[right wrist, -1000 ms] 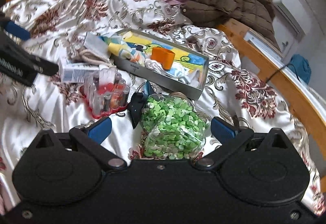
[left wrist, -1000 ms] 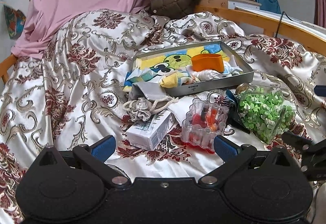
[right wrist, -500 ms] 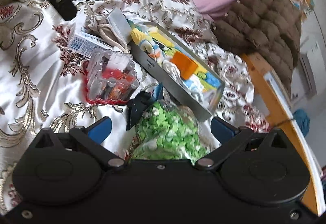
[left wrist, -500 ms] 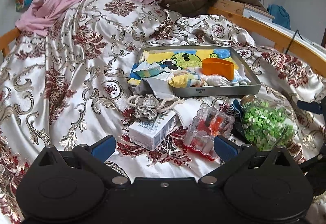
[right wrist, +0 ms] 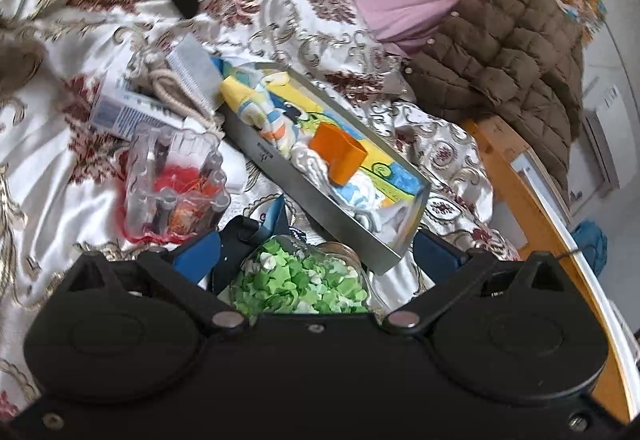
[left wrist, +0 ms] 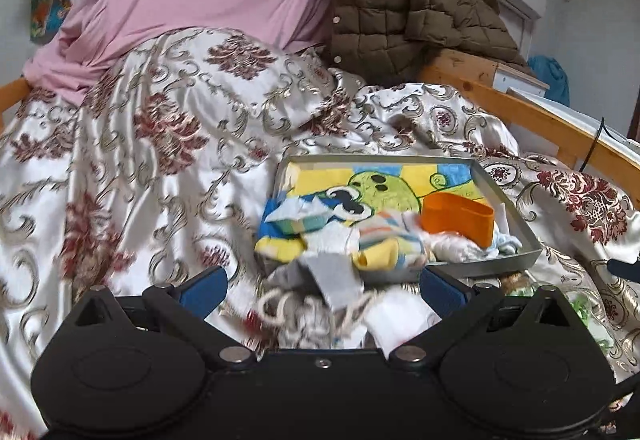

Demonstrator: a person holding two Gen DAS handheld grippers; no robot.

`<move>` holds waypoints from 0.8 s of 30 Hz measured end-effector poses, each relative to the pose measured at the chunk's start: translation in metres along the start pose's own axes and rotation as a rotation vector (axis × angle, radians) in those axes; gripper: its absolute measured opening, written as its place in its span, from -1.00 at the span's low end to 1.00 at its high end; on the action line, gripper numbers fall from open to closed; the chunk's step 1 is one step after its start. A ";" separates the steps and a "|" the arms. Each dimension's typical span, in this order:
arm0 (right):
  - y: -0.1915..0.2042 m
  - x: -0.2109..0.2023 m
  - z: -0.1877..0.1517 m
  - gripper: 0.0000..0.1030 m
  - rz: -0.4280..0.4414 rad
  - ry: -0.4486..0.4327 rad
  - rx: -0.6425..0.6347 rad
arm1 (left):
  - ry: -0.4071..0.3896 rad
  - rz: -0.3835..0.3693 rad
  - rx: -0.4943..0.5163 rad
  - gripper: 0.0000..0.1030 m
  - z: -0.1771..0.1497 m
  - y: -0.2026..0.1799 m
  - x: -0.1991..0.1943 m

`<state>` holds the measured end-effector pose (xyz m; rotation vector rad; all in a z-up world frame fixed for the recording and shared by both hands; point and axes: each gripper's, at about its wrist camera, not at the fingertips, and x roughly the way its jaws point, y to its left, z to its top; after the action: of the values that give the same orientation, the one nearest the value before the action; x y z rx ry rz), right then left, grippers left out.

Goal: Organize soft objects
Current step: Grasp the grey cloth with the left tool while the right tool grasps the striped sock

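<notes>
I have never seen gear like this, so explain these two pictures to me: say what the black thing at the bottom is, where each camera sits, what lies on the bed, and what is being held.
The black shape is a handheld gripper with two blue-tipped fingers; a person carries one in each hand, each with a camera looking forward along the fingers.

The left gripper is open above a grey sock and a rope-tied pouch. The right gripper is open above a jar of green bits.

On the patterned bedspread lies a metal tray holding a cartoon towel, socks and an orange cup. Beside the tray are a clear plastic holder and a small box.

Nothing is held.
</notes>
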<state>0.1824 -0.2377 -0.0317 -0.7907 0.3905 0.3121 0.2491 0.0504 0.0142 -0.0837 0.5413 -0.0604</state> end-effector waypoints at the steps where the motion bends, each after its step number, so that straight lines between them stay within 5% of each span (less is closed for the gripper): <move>1: 0.000 0.003 0.000 0.89 0.006 0.003 -0.020 | -0.002 -0.007 0.013 0.98 0.001 0.000 0.004; 12: 0.017 0.041 0.012 0.27 0.134 0.049 -0.173 | -0.018 -0.071 0.234 0.91 0.005 -0.007 0.043; 21: 0.035 0.072 0.020 -0.02 0.194 0.121 -0.270 | 0.050 -0.085 0.128 0.56 0.006 0.004 0.063; 24: 0.042 0.082 0.022 -0.30 0.197 0.144 -0.284 | 0.075 -0.095 0.093 0.38 0.005 0.010 0.068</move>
<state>0.2421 -0.1832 -0.0805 -1.0588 0.5690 0.5041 0.3101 0.0549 -0.0178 -0.0161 0.6085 -0.1813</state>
